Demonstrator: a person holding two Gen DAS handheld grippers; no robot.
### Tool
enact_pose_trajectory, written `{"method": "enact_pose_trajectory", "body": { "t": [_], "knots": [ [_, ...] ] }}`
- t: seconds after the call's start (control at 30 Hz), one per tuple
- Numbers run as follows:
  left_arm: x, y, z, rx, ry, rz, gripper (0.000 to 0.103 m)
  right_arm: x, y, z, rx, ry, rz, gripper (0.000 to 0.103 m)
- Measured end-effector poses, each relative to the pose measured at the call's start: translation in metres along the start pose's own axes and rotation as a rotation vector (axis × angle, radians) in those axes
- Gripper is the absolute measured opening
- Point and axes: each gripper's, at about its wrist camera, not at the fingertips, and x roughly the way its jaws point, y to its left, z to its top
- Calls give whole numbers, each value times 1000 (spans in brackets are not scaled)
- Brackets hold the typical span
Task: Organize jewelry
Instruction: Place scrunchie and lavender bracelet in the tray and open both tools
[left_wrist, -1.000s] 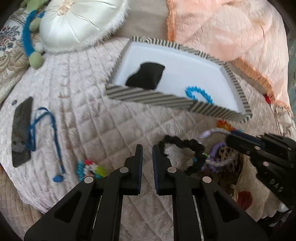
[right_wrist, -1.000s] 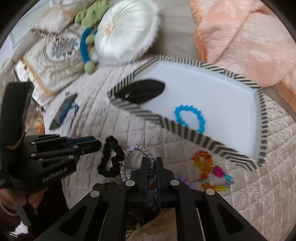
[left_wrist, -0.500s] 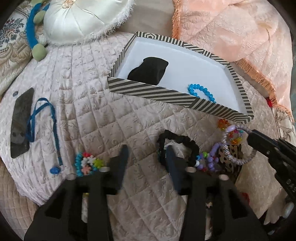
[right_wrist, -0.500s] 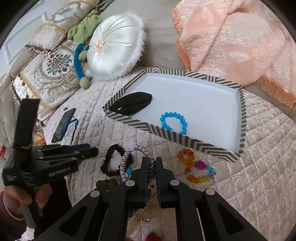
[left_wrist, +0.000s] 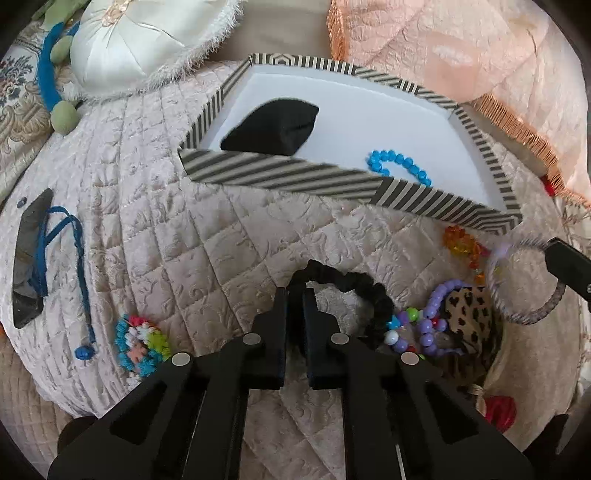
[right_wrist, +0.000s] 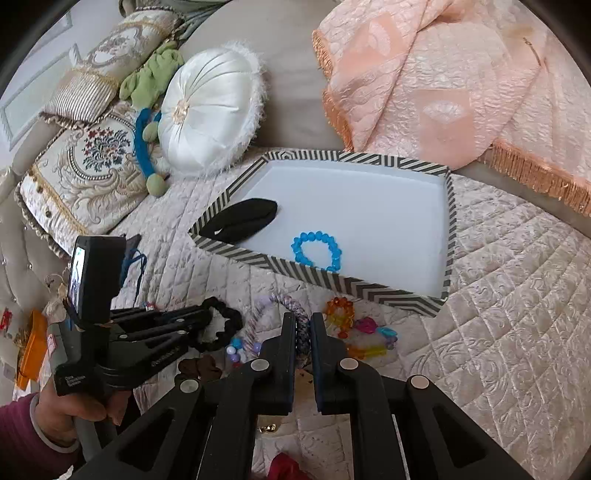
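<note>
Jewelry everywhere on the quilt (left_wrist: 155, 221), so let's sweep across. Far left, a flower-bead bracelet (left_wrist: 139, 345) lies loose, well away from both tools. Centre now: the left gripper (left_wrist: 294, 295) has its jaws pinched together on the near-left edge of the black scrunchie (left_wrist: 354, 284), whose loop stretches off to the right. Further right, the right gripper (right_wrist: 303, 325) is clamped on the braided grey bracelet (right_wrist: 300, 319), holding it off the quilt. The striped tray (right_wrist: 314, 275) sits just beyond both, blue bead bracelet (right_wrist: 316, 252) already inside. Right hand looks nearer the drop.
</note>
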Motion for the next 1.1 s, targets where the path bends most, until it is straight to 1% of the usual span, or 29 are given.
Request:
{"method": "enact_pose_trajectory", "body": {
  "t": [0.2,0.27,0.33,0.43,0.63,0.8,0.9,1.1],
  "knots": [
    [-30,2,11,16,-71,-6,5,-10,-5,6,22,-36,-5,7],
    [-36,3,15,21,-81,-11,5,-13,-6,8,29,-43,-5,7],
    [-39,5,18,12,-82,-23,5,-16,-6,9,29,-48,-5,7],
    [-43,8,21,-12,-73,-64,4,-21,-5,10,18,-57,-5,7],
    [-52,2,37,-12,-89,-86,4,-27,-12,21,33,-86,-13,7],
    [-50,-12,58,10,-109,-81,4,-21,-20,39,45,-102,-40,7],
    [-40,-19,76,13,-100,-79,4,-10,-26,49,55,-98,-52,7],
    [-14,-36,110,29,-81,-62,4,19,-47,68,126,-84,-30,7]
  ]
}}
